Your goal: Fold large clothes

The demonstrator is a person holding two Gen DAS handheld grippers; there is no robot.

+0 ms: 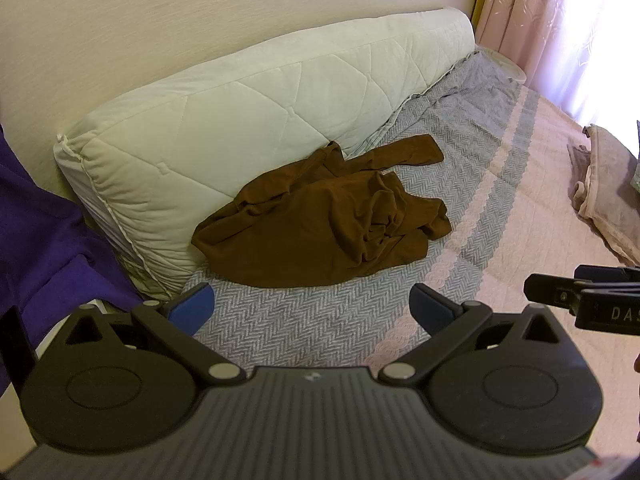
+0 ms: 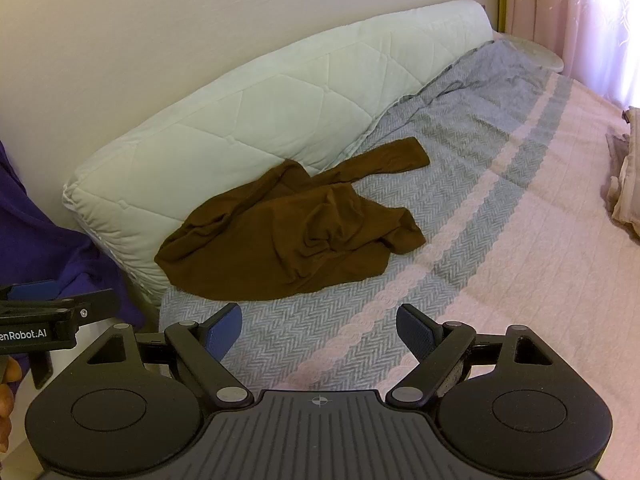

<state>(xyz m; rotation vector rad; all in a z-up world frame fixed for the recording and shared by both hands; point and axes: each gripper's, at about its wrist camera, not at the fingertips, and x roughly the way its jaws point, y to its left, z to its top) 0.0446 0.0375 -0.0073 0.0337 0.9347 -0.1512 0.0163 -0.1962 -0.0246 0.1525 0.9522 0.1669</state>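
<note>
A brown garment (image 1: 324, 216) (image 2: 288, 240) lies crumpled on the bed, one sleeve stretched toward the back right, its far edge against a white quilted cushion. My left gripper (image 1: 312, 306) hovers open just in front of the garment, blue pads wide apart, nothing between them. My right gripper (image 2: 320, 330) is likewise open and empty, a little nearer than the garment's front hem. In the left wrist view the right gripper's side shows at the right edge; in the right wrist view the left gripper's body shows at the left edge.
The bed cover (image 1: 520, 184) (image 2: 500, 208) is grey herringbone with pink bands. A white quilted cushion (image 1: 224, 120) (image 2: 248, 100) leans on the wall. Purple cloth (image 1: 44, 232) (image 2: 36, 252) hangs at left. Folded pale laundry (image 1: 604, 192) (image 2: 628, 184) lies at right, pink curtains (image 1: 560, 16) behind.
</note>
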